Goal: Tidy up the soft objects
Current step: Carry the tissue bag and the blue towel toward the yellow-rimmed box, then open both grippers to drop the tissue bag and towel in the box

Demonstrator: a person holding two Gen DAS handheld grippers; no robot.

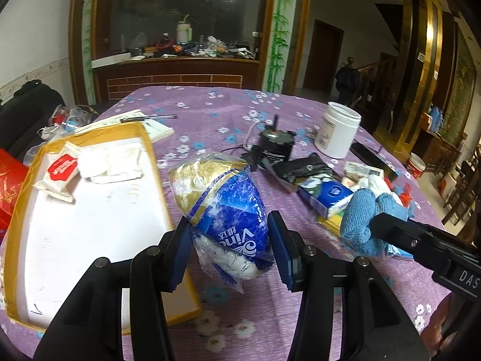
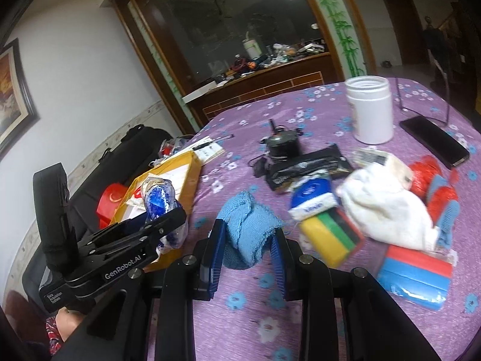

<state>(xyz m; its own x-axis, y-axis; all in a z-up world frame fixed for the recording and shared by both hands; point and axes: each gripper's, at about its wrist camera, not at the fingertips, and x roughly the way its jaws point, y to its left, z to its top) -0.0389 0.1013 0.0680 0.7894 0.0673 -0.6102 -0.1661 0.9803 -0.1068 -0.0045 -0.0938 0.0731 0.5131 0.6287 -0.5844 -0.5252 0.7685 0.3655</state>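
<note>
My left gripper (image 1: 230,240) is shut on a blue and gold tissue pack (image 1: 222,207) in crinkled plastic, held above the purple tablecloth beside the white tray (image 1: 90,240). The pack also shows in the right wrist view (image 2: 159,201). My right gripper (image 2: 248,240) is shut on a light blue cloth (image 2: 246,225), held above the table; the cloth also shows in the left wrist view (image 1: 365,219). In the tray lie a red and white tissue packet (image 1: 61,170) and a white cloth (image 1: 114,159).
A pile at the right holds a white cloth (image 2: 384,207), a blue tissue pack (image 2: 312,198), a yellow and green sponge (image 2: 330,234), a red and blue pack (image 2: 415,273) and red items (image 2: 430,177). A white jar (image 2: 371,111), a black motor (image 2: 282,144), a black pouch (image 2: 312,162) and a phone (image 2: 434,141) stand behind.
</note>
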